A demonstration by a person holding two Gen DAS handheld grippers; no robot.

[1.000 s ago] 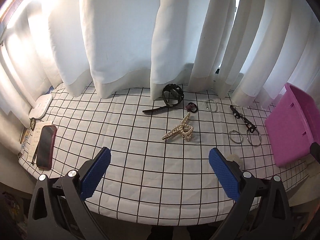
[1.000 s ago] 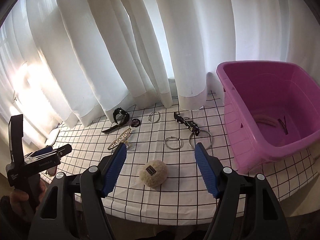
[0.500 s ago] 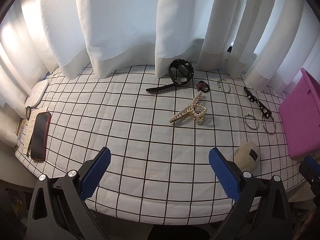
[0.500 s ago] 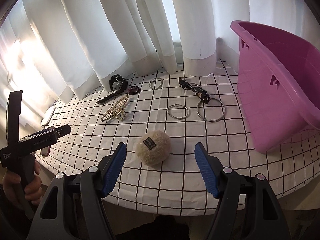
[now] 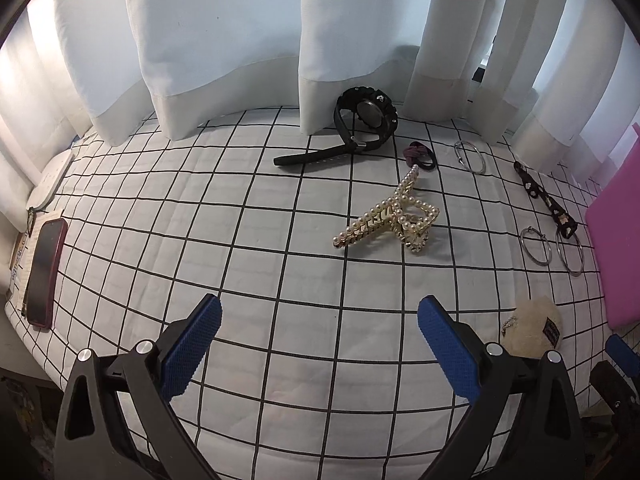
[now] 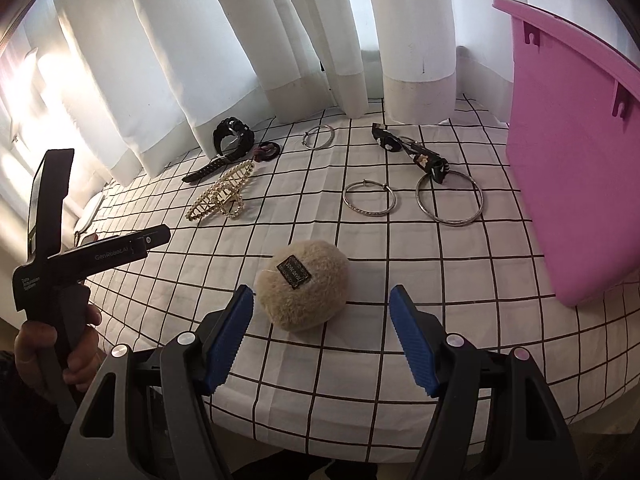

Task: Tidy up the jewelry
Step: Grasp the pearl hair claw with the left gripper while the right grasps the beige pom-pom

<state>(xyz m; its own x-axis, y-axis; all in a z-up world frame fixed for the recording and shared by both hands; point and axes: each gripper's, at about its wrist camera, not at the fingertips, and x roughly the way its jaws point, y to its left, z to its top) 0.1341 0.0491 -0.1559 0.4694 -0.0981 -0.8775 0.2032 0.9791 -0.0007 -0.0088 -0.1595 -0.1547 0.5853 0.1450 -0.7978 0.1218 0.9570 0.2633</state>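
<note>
Right gripper, blue-padded, is being held with jaws wide apart and nothing between them, low over the near edge of the white black-gridded tablecloth; a beige fluffy pom-pom with a dark label is lying just ahead of its left finger. Left gripper is likewise being held spread wide and empty above the near edge. Items being displayed on the cloth: gold pearl-studded hair claw near the centre; black wristwatch at the far edge against the white curtains; dark hair tie beside it; three silver hoop bangles; black patterned hair clip. Pink plastic bin is being kept at the right edge. Red-cased phone is lying at the left edge.
</note>
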